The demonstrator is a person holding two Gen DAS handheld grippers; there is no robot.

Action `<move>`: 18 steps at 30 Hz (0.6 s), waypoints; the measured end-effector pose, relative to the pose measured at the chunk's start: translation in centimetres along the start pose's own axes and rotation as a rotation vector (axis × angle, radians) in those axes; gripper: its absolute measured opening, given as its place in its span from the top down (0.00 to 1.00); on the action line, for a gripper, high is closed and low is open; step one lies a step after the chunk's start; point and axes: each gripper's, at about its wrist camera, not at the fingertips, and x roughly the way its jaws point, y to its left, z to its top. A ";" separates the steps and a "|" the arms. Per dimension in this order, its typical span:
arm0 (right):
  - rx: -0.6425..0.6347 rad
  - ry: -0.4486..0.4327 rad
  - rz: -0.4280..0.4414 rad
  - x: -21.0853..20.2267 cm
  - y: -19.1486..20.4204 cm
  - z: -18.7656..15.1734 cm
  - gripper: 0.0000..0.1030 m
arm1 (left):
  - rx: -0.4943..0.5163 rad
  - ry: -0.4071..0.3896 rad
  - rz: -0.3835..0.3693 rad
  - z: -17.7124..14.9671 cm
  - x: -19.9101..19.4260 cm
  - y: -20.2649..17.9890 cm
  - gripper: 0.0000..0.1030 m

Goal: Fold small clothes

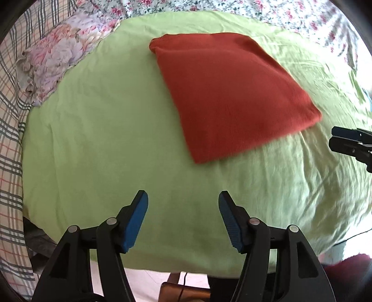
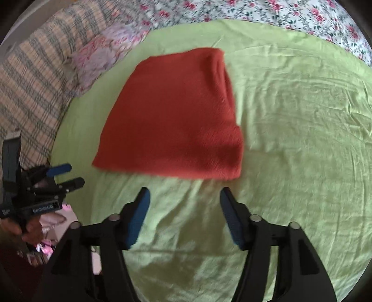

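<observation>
A rust-red garment point(image 1: 230, 93) lies folded into a flat rectangle on the light green sheet point(image 1: 104, 139); it also shows in the right wrist view point(image 2: 176, 118). My left gripper point(image 1: 183, 197) is open and empty, hovering over bare sheet short of the garment's near edge. My right gripper point(image 2: 184, 194) is open and empty, just short of the garment's near edge. The right gripper shows at the right edge of the left wrist view point(image 1: 334, 136). The left gripper shows at the left of the right wrist view point(image 2: 74, 175), held in a hand.
A floral pillow point(image 1: 58, 58) and a plaid blanket point(image 1: 11, 139) lie left of the sheet. Flowered bedding point(image 1: 232, 9) runs along the far side. The bed's near edge drops to floor with a wooden piece point(image 1: 183, 291).
</observation>
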 end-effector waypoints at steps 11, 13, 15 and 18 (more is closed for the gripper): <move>-0.087 0.013 -0.011 -0.5 2.0 0.6 0.17 | -0.029 -0.004 -0.014 1.9 0.3 1.0 0.26; -0.083 -0.009 -0.020 -0.4 2.1 1.8 0.16 | -0.032 -0.020 -0.014 3.4 0.3 0.8 0.21; -0.075 -0.036 -0.028 0.0 2.0 3.3 0.07 | -0.042 -0.033 -0.013 4.8 0.3 0.6 0.20; -0.065 -0.032 -0.048 1.2 2.0 4.8 0.06 | -0.058 -0.041 -0.007 6.7 0.5 0.4 0.20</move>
